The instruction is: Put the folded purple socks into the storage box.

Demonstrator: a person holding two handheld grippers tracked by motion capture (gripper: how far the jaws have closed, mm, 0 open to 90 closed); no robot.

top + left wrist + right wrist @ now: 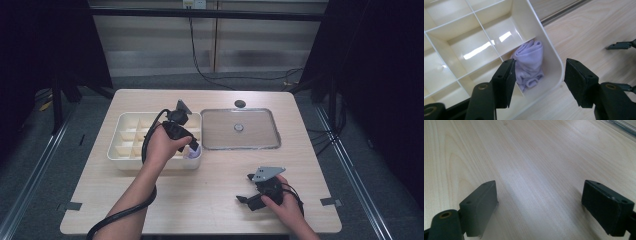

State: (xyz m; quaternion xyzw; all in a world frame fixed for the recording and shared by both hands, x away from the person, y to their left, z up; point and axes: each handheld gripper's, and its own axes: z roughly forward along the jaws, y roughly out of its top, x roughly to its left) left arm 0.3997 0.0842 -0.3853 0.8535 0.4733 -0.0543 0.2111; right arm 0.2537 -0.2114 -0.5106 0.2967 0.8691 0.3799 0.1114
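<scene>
A rolled lavender cloth lies in the near right corner cell of a cream divided box. In the high view the same cloth peeks out at the box's front right corner. My left gripper hovers just above it, open, one jaw over the box and the other outside its wall. It is held over that corner in the high view. My right gripper rests low over bare wood, open and holding nothing, at the front right of the table.
A shallow metal tray sits right of the box with a small round piece on it. A dark round spot lies behind the tray. The right gripper's jaw tips show at the right edge of the left gripper view.
</scene>
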